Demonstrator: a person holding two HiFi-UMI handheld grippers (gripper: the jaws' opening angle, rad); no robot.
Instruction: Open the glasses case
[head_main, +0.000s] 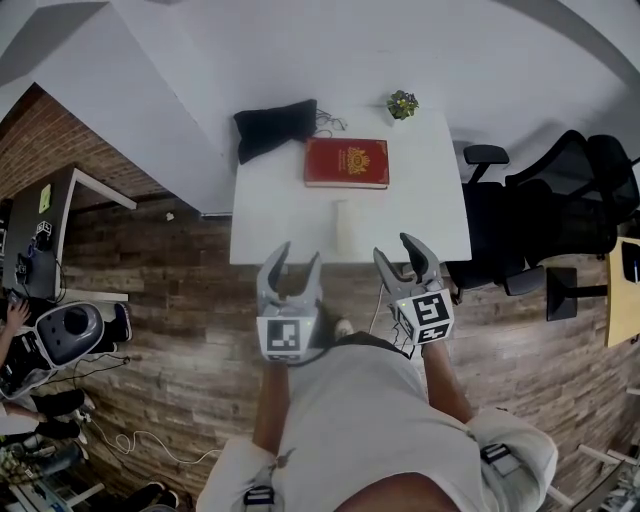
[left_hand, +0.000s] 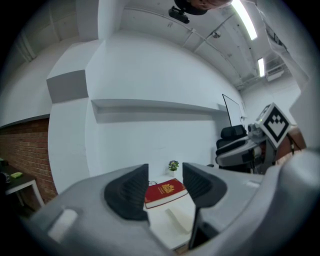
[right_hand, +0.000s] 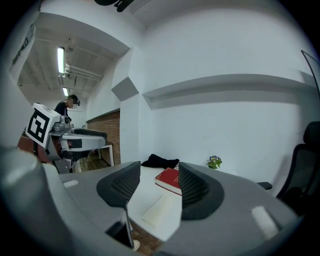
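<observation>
The white bench (head_main: 265, 215) stood against a white wall, with open plank floor along its near edge and an office chair (head_main: 560, 200) to the right. The closed white glasses case (head_main: 345, 228) lay just nearer than the red book (head_main: 346, 163). Beyond that edge, the left tool (head_main: 299, 255) and right tool (head_main: 398, 250) hovered with jaws apart, empty.

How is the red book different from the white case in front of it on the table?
Colour: the red book is dark red with a gold emblem, while the white case almost matches the table.
Shape: the red book is broad, the white case slim and narrow.
Pose: in the head view the red book lies crosswise, and the white case runs lengthwise toward the table's near edge.
Both lie flat on the table.
</observation>
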